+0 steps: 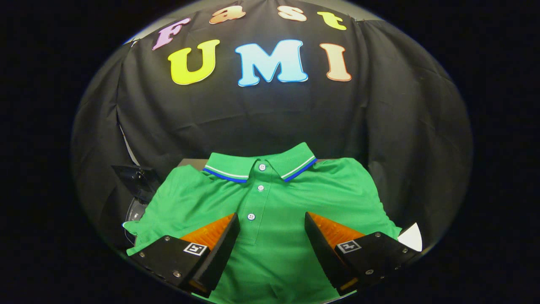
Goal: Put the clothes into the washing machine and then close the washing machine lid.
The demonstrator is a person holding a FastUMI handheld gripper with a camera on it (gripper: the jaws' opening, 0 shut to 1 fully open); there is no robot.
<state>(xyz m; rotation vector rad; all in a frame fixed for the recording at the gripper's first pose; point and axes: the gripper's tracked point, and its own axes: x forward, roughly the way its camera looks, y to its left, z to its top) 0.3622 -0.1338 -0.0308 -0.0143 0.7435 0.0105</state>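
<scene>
Claw (pixel 272 221) released, fingers spread wide over green polo shirt (pixel 270 198) lying flat, placket between and just ahead of the fingers. Nothing grasped yet. Looks like task start: shirt loading and lid closing both left.

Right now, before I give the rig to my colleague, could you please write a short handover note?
Gripper: open, fingers spread over the green polo shirt, holding nothing.
Shirt: lying flat, collar away from the fingers, button placket in the gap between them.
A dark, partly covered object sits beside the shirt's sleeve; I cannot tell what it is.
Done: nothing yet.
Left: grasp the shirt, load it into the washing machine, close the lid.
</scene>
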